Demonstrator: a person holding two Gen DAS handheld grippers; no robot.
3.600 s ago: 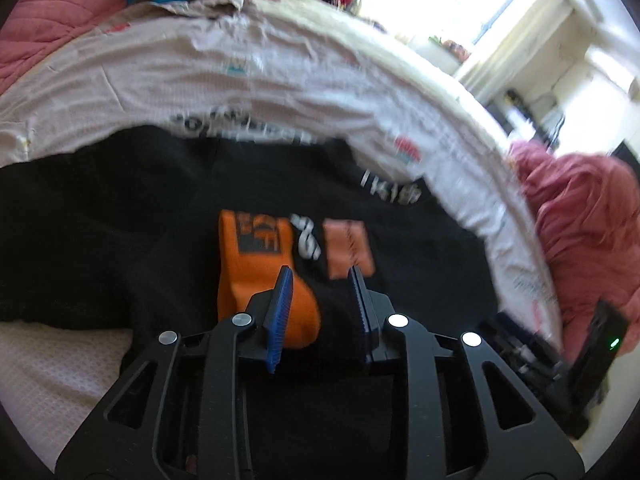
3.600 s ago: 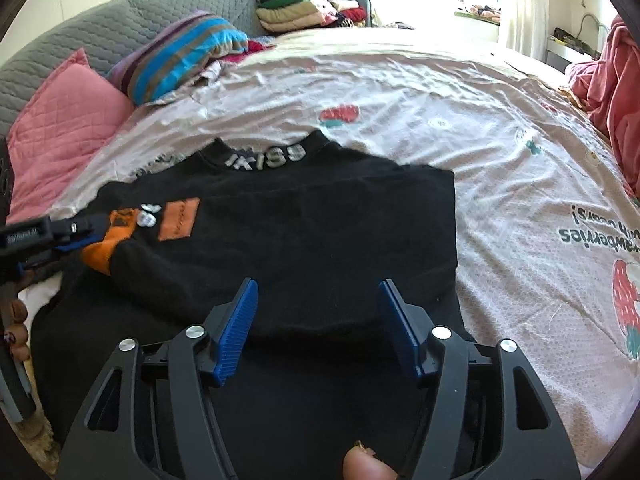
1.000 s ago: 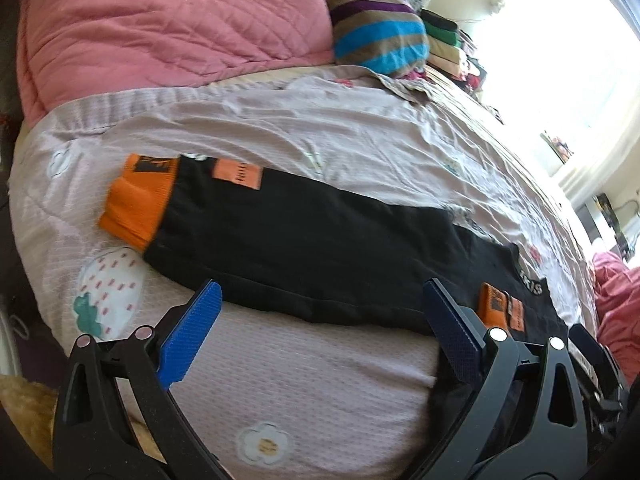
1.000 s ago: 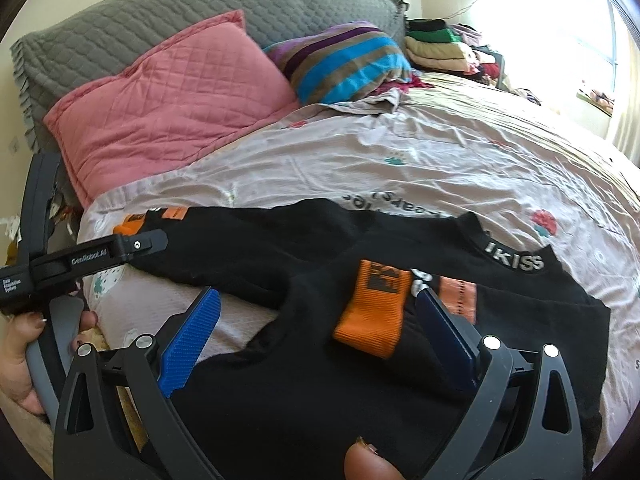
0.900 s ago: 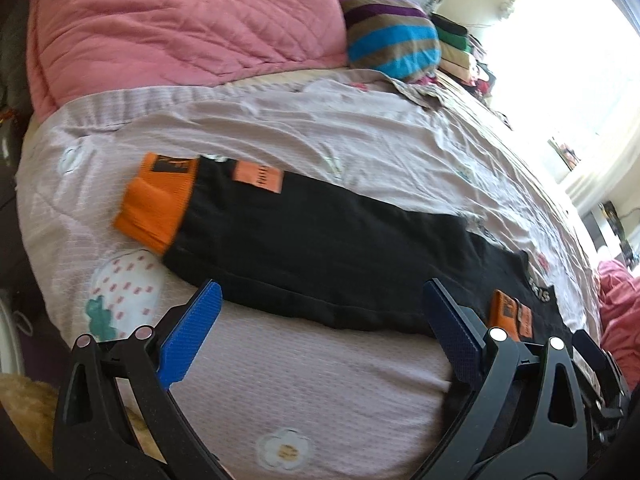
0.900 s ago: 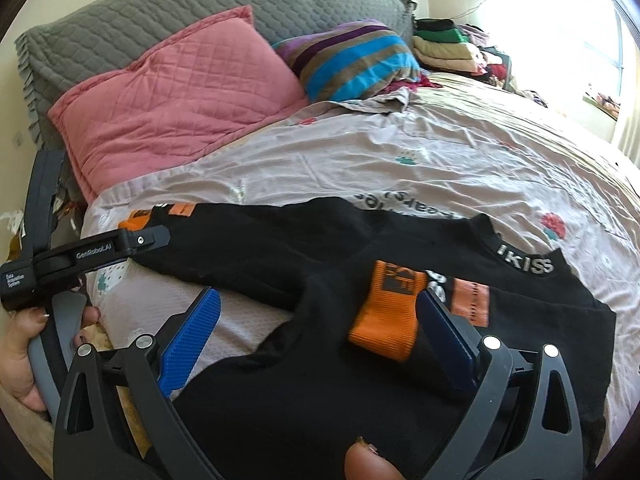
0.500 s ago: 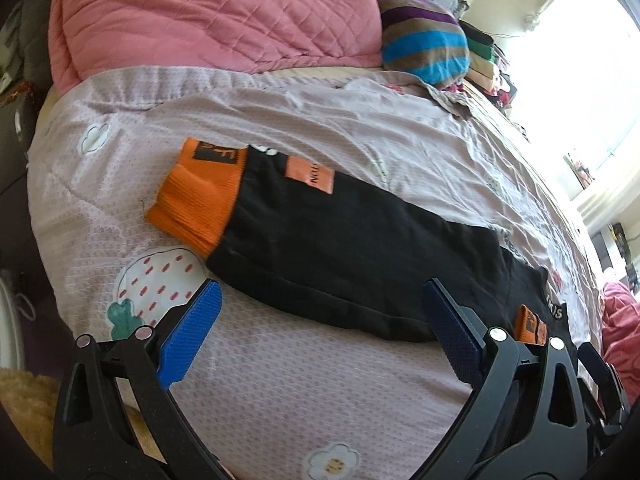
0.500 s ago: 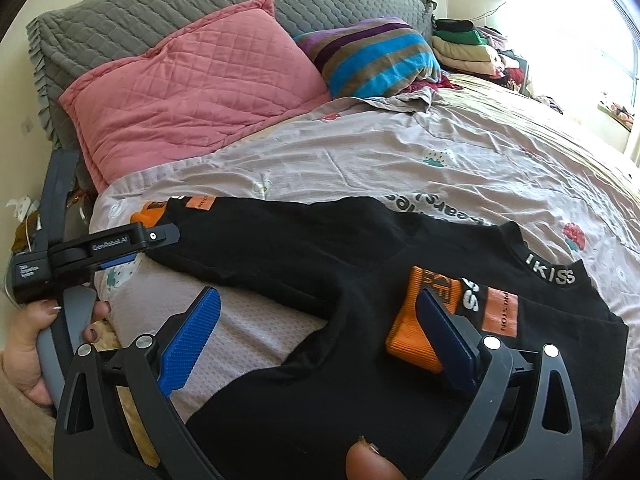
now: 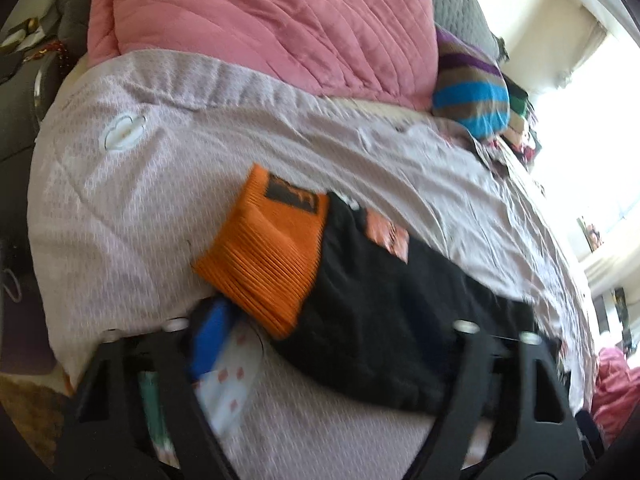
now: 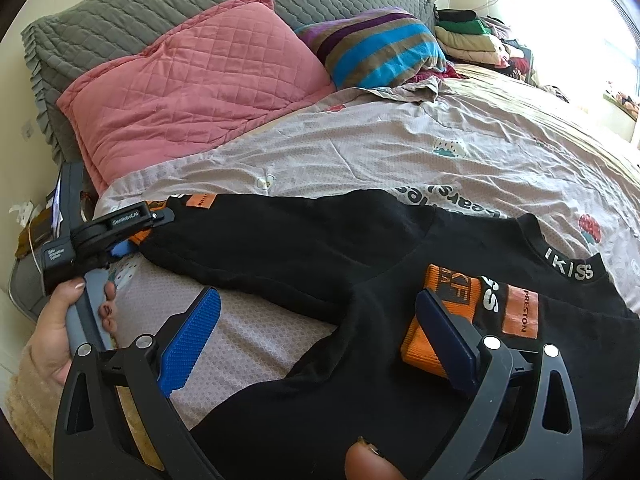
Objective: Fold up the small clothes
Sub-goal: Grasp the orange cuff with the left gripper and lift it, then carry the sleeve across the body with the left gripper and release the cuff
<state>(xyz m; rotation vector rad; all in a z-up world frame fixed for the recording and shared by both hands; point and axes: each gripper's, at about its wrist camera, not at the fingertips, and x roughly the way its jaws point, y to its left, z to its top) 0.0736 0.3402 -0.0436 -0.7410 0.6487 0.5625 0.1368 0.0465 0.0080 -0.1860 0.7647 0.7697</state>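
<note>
Bed (image 10: 400,152) with pale printed sheet carries a black sweater (image 10: 320,248) laid flat, one sleeve stretched out.

Left tongs (image 10: 132,236) have just been closing around the orange cuff (image 9: 268,256) of the outstretched sleeve; the blurred left-wrist view does not show whether the pads press on it. The left hand (image 10: 60,340) grips the handle at the bed edge. Right tongs (image 10: 320,340) stand wide over the sweater body, holding nothing; the second orange cuff (image 10: 436,320) lies folded onto the chest, behind the right-side pad. Beyond, a pink pillow (image 10: 192,92) and a striped pillow (image 10: 380,44) rest against the grey headboard (image 10: 160,4).
</note>
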